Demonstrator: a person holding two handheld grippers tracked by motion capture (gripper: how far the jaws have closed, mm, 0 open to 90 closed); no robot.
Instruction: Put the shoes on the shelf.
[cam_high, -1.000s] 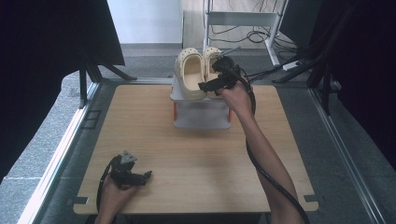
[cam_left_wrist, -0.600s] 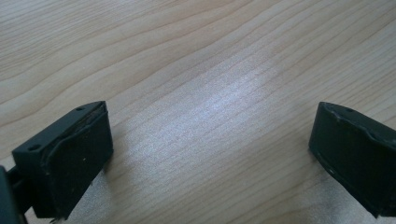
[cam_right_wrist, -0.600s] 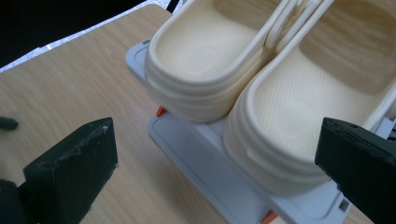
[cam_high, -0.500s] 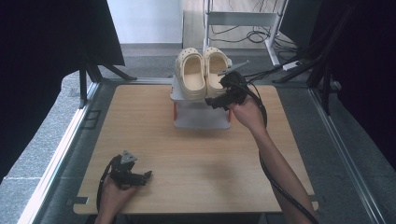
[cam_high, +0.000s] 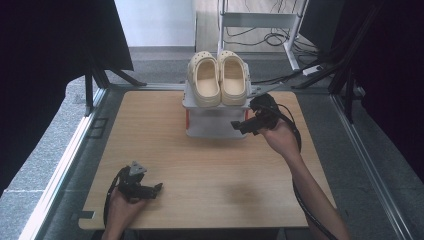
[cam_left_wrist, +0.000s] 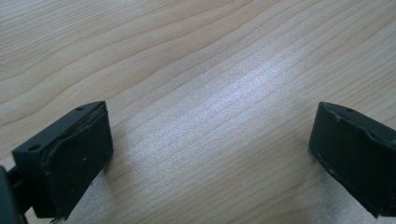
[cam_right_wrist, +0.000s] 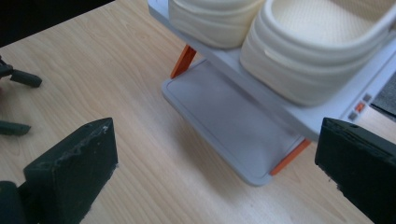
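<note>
A pair of cream clogs sits side by side on the top shelf of a small grey rack w/ orange struts, at the far middle of the wooden surface. Toes point away from the person. The rack's lower shelf is bare.

Right tool is held just beside the rack's right front corner, apart from it, jaws spread wide w/ nothing between them. In the right gripper view its jaws frame the rack: lower shelf at centre, clog heels above.

Left tool rests low at the near left of the surface, well apart from the rack, gripped by the left hand. Its jaws are spread too; the left gripper view has plain wood grain between them, nothing pinched.
</note>
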